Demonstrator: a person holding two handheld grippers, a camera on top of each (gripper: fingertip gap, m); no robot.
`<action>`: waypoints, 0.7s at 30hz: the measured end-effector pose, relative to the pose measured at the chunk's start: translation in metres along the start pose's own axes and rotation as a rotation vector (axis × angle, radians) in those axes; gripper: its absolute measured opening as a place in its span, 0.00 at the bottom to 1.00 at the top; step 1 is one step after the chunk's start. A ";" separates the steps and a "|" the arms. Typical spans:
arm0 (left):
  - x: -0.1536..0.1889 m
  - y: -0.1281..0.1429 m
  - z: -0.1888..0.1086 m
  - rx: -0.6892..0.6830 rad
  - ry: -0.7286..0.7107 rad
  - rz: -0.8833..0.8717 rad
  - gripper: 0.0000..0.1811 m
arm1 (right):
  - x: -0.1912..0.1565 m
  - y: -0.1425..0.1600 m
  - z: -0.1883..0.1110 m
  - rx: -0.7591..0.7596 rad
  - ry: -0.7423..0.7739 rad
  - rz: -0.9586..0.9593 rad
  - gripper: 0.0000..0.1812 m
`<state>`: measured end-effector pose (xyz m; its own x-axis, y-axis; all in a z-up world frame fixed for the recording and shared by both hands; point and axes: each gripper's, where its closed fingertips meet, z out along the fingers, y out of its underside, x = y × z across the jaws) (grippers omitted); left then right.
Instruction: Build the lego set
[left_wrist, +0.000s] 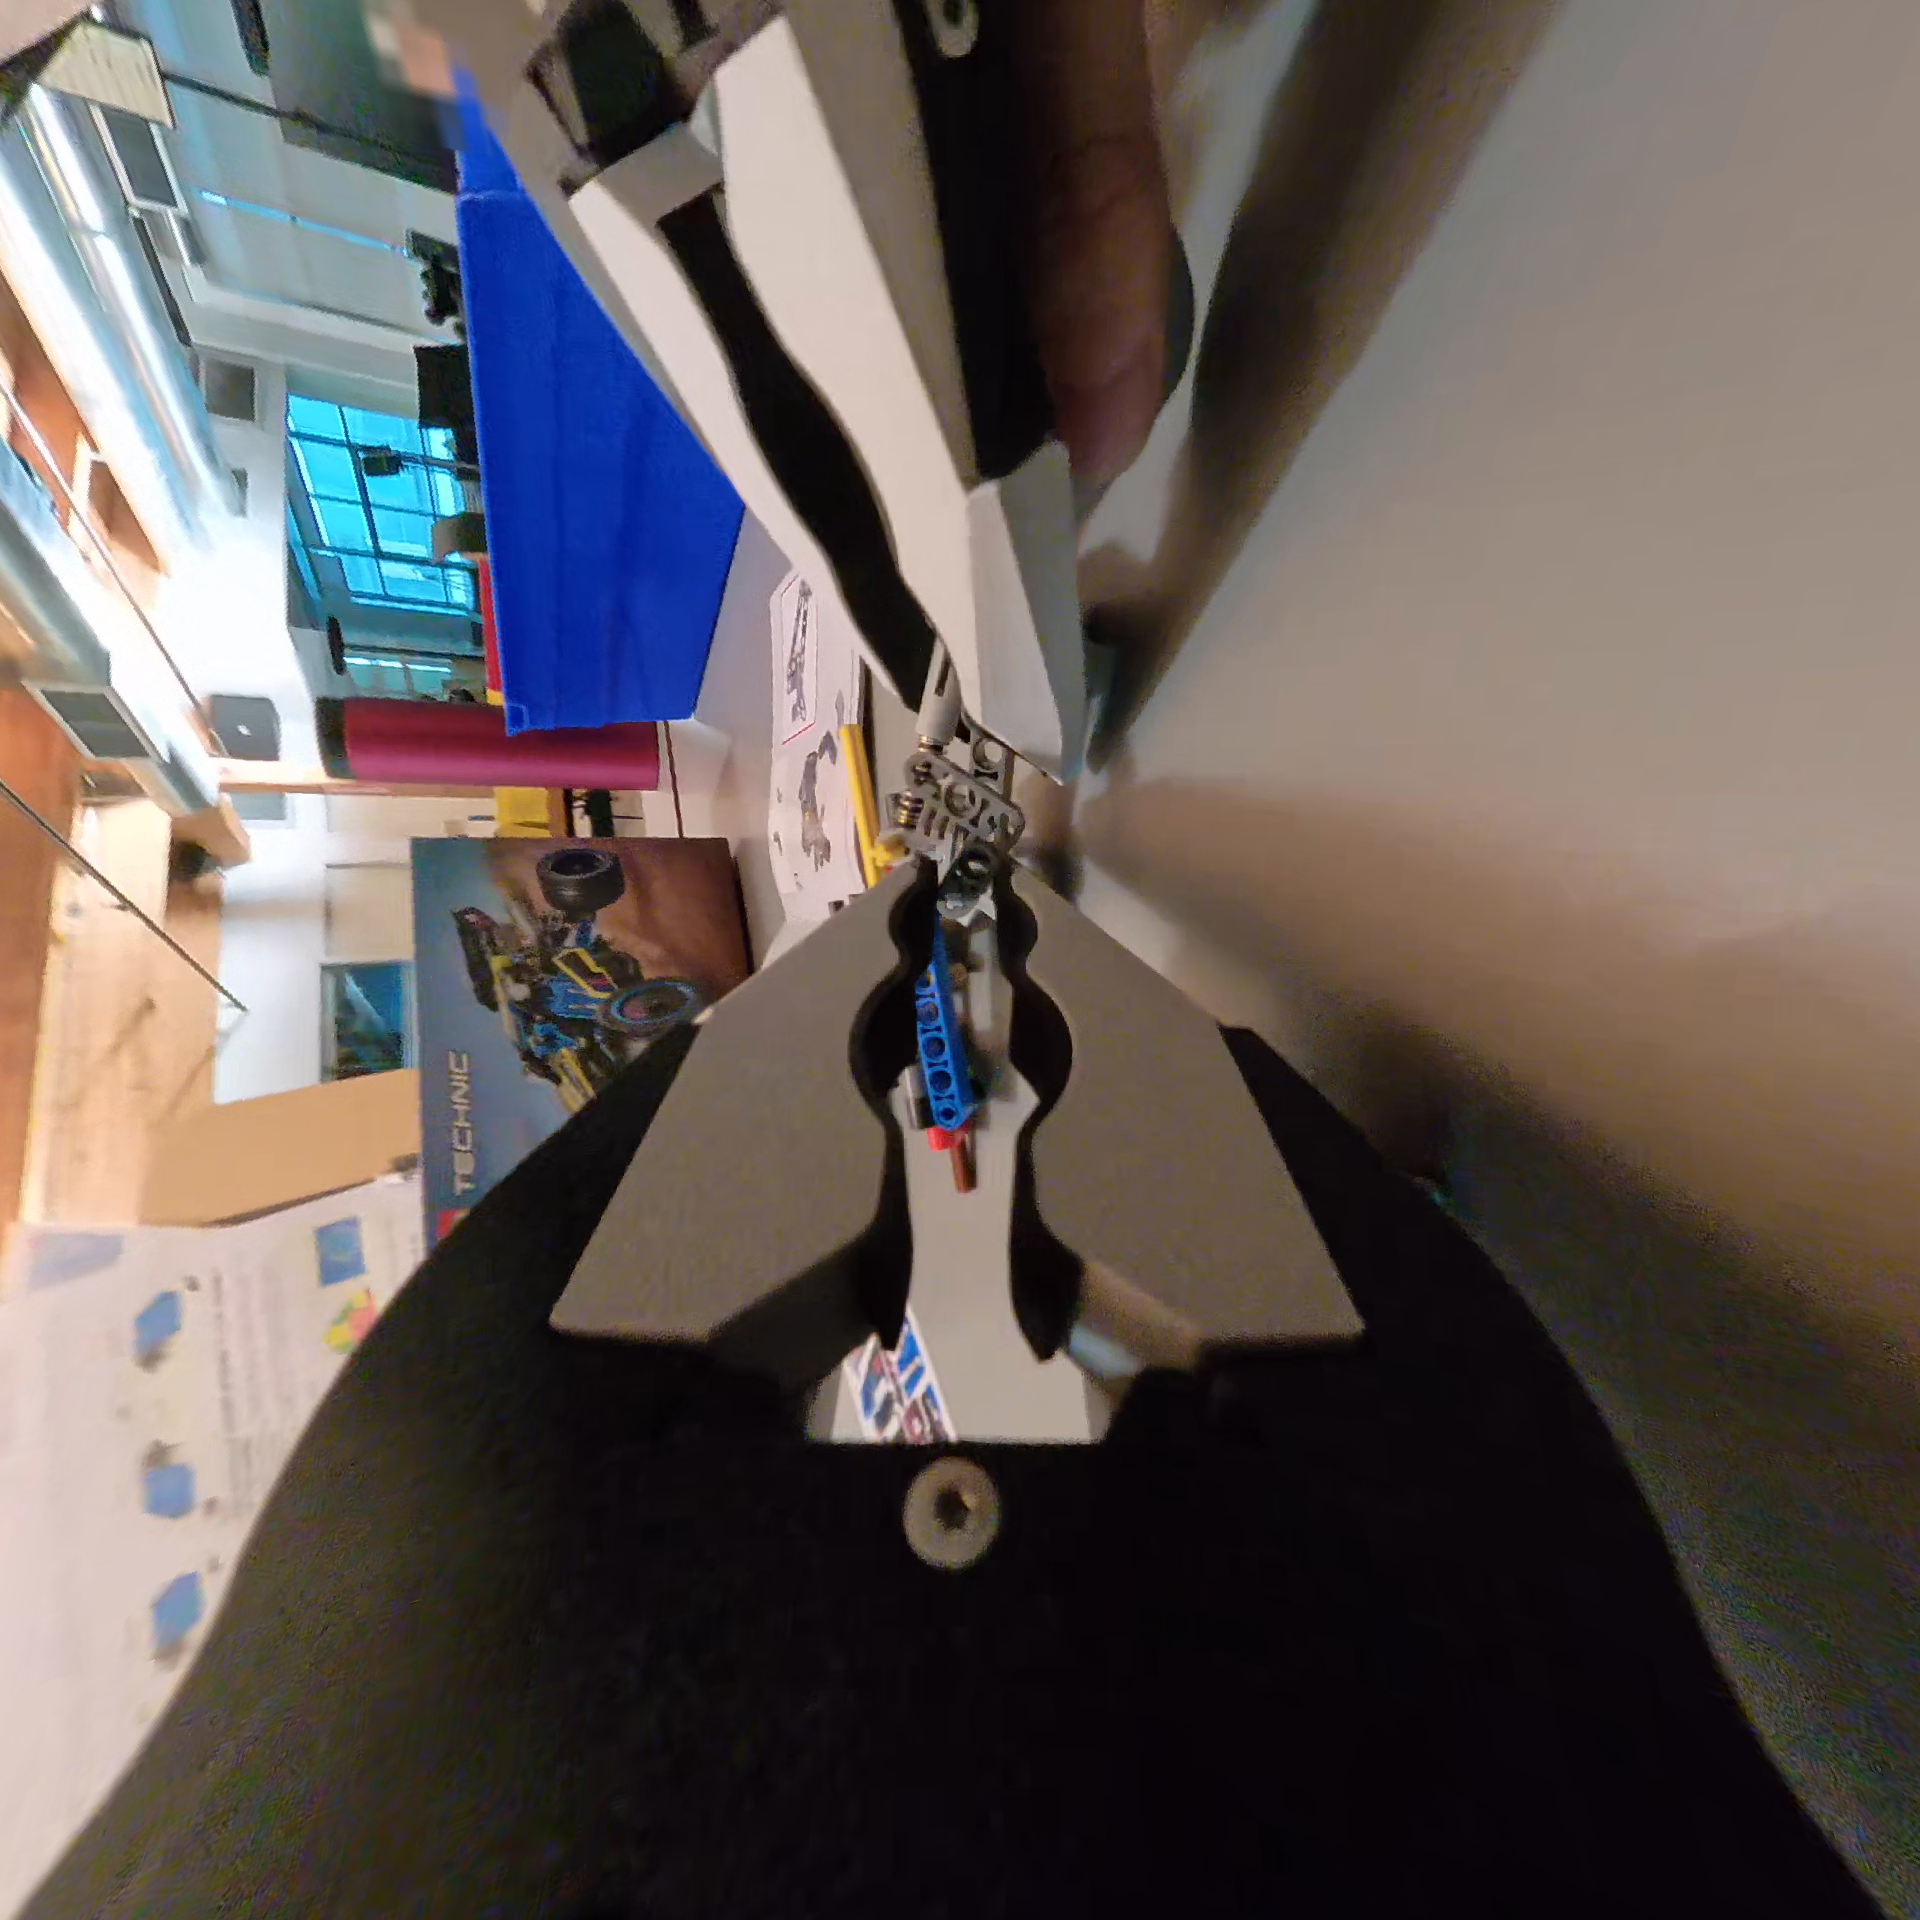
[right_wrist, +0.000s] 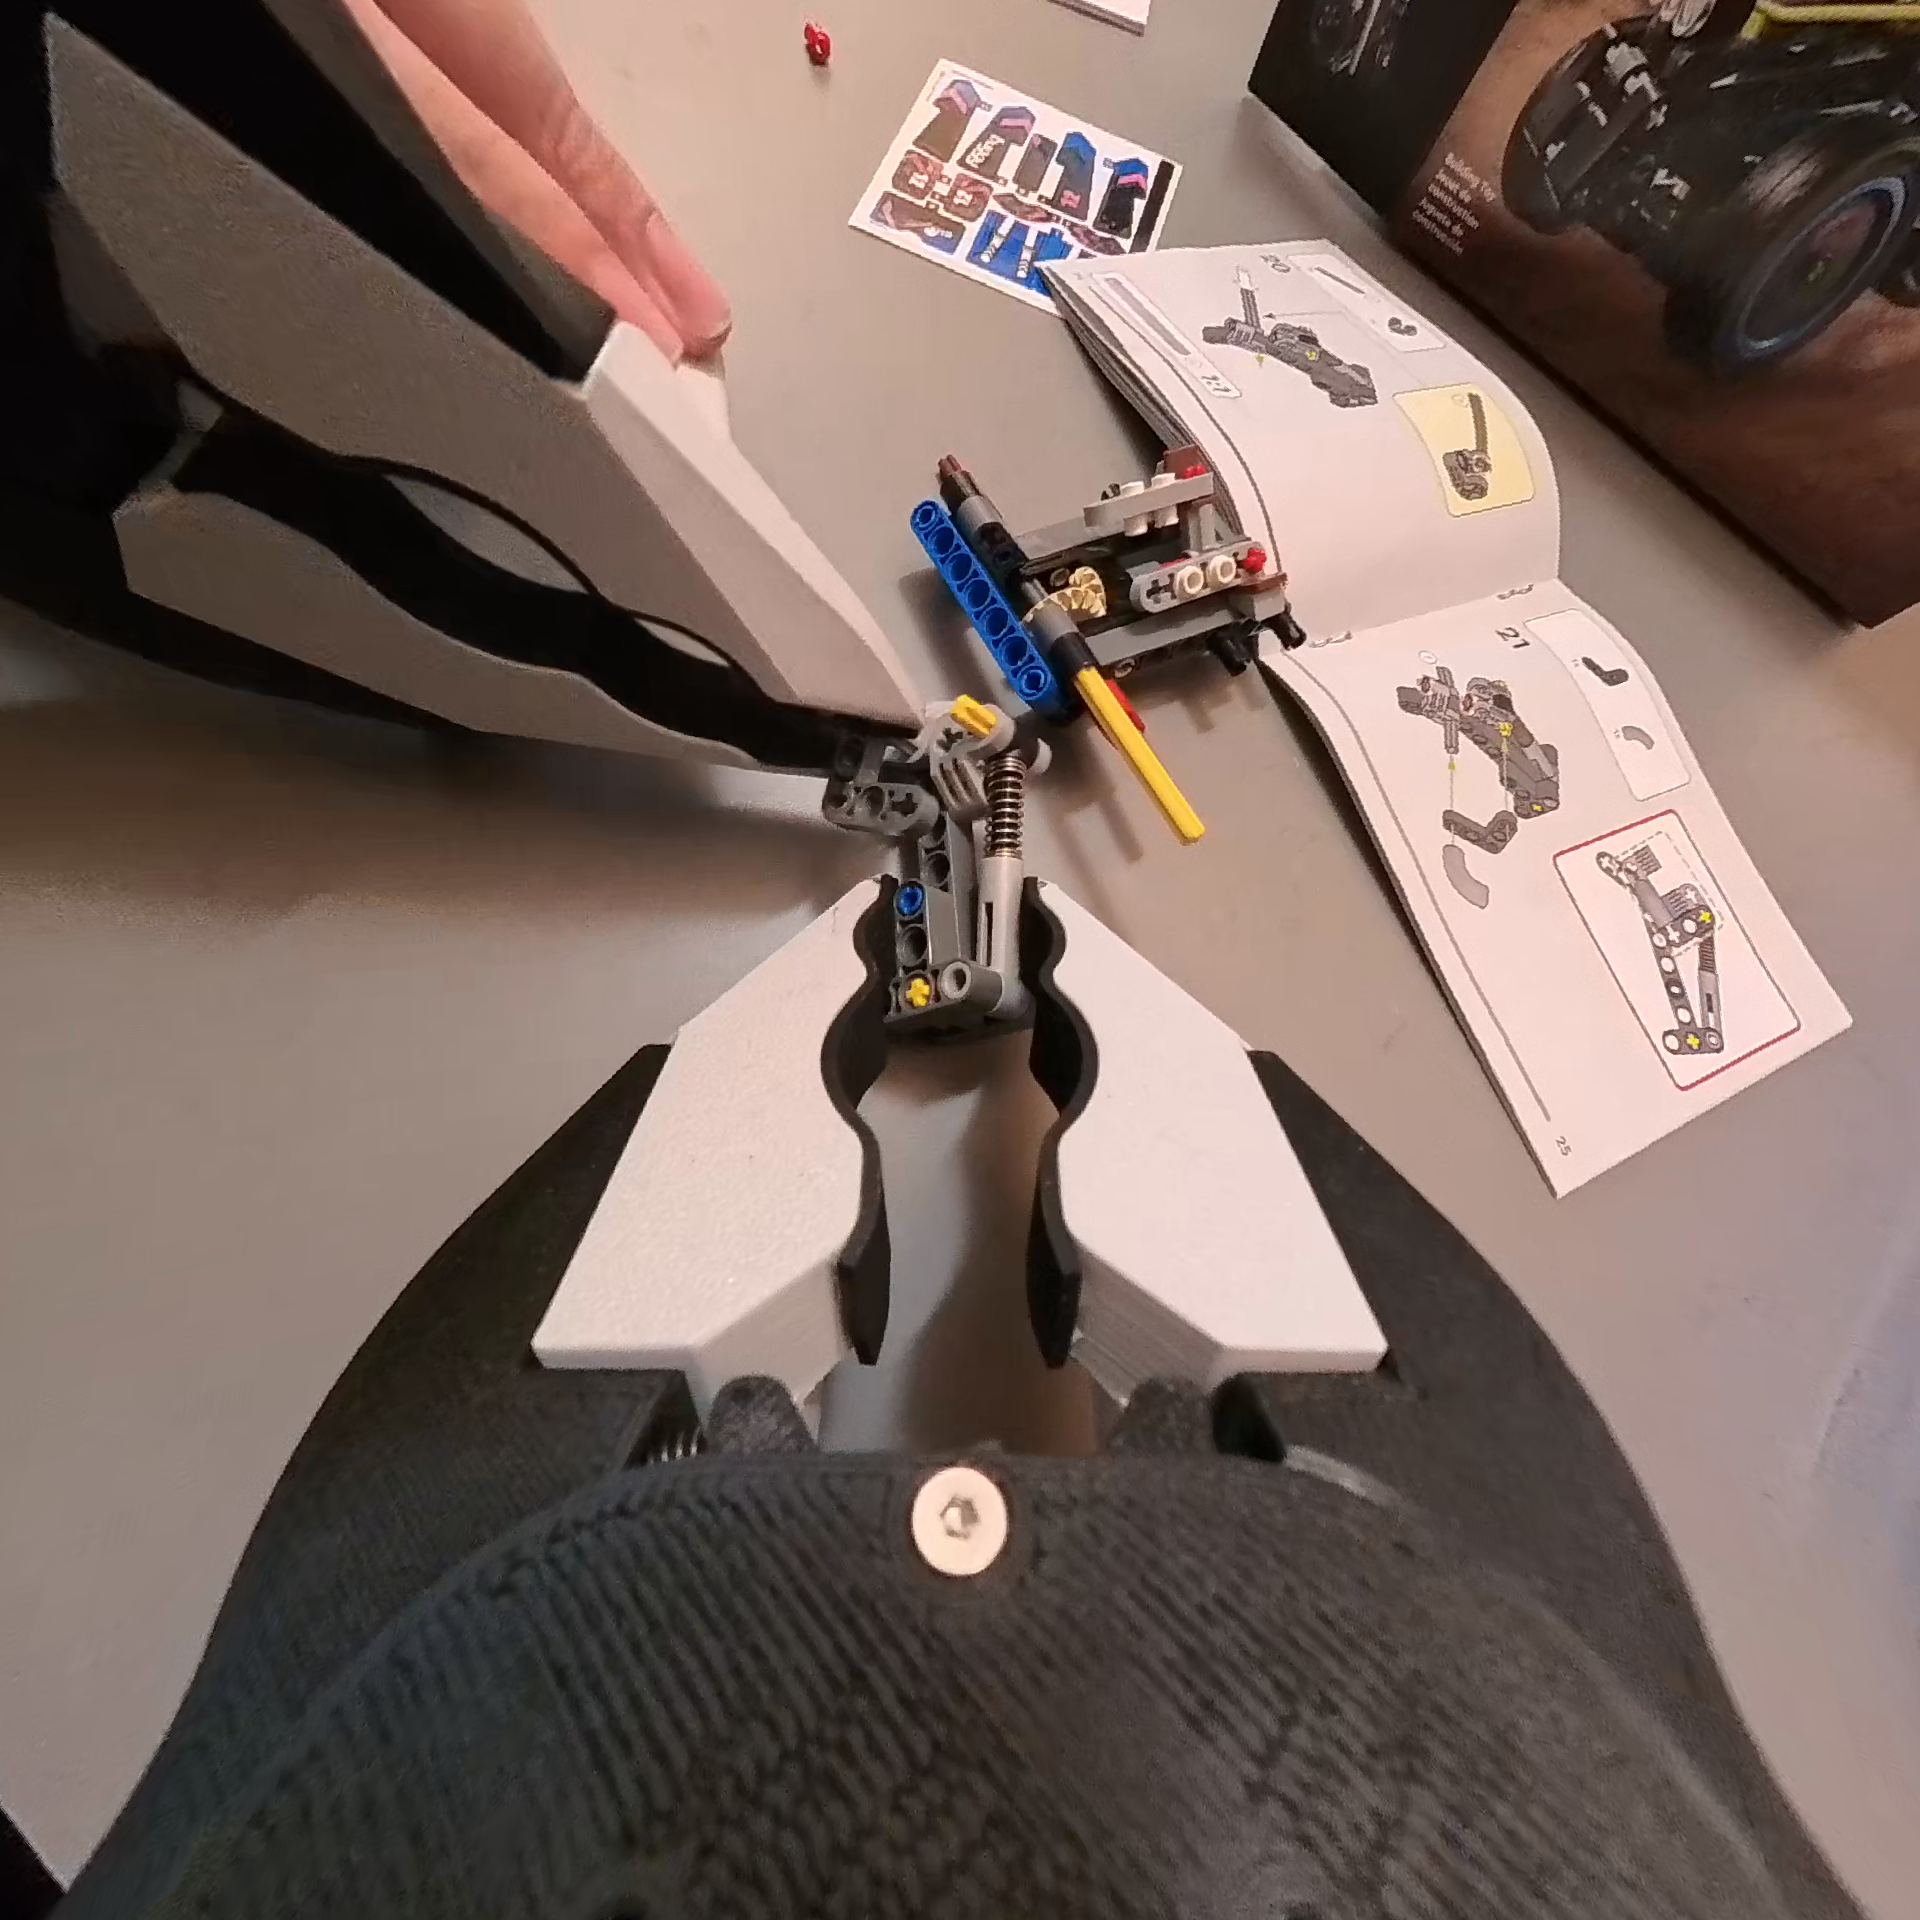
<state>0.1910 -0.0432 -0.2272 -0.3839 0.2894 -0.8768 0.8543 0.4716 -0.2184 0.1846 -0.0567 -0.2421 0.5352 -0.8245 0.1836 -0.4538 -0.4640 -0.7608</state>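
Observation:
My right gripper (right_wrist: 951, 904) is shut on a grey lego sub-assembly (right_wrist: 940, 935) with a spring shock absorber (right_wrist: 1003, 800) and holds it above the table. My left gripper (right_wrist: 894, 722) comes in from the upper left, shut on a small dark grey connector (right_wrist: 862, 800) at the sub-assembly's top end. In the left wrist view my left gripper (left_wrist: 951, 878) pinches that connector (left_wrist: 971, 868) against the sub-assembly (left_wrist: 956, 805), which my right gripper (left_wrist: 987, 727) holds from above. The partly built chassis (right_wrist: 1132, 592) with a blue beam (right_wrist: 982, 608) and a yellow axle (right_wrist: 1138, 764) lies on the table.
An open instruction booklet (right_wrist: 1455, 665) lies right of the chassis, a sticker sheet (right_wrist: 1013, 171) and the set's box (right_wrist: 1662, 208) behind it. A small red piece (right_wrist: 819, 40) lies far back. A blue bin (left_wrist: 592, 468) and a maroon cylinder (left_wrist: 488, 743) stand on the grey table (right_wrist: 312, 987). Only a small space, under 4 cm, lies between the two pairs of fingers. From either gripper's tips it is about 25 cm to the small red piece (right_wrist: 819, 40).

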 end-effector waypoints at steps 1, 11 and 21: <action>0.000 0.000 0.000 0.003 0.003 -0.025 0.04 | 0.000 0.000 0.000 0.000 0.001 0.002 0.12; -0.001 0.000 0.001 0.039 0.016 -0.097 0.04 | 0.001 0.000 0.000 -0.001 -0.003 0.012 0.12; 0.001 -0.003 0.001 0.023 0.044 0.050 0.04 | 0.001 0.001 0.001 -0.005 0.006 -0.001 0.12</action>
<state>0.1884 -0.0451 -0.2282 -0.3552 0.3482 -0.8675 0.8803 0.4369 -0.1851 0.1855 -0.0578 -0.2428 0.5311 -0.8262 0.1879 -0.4567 -0.4659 -0.7579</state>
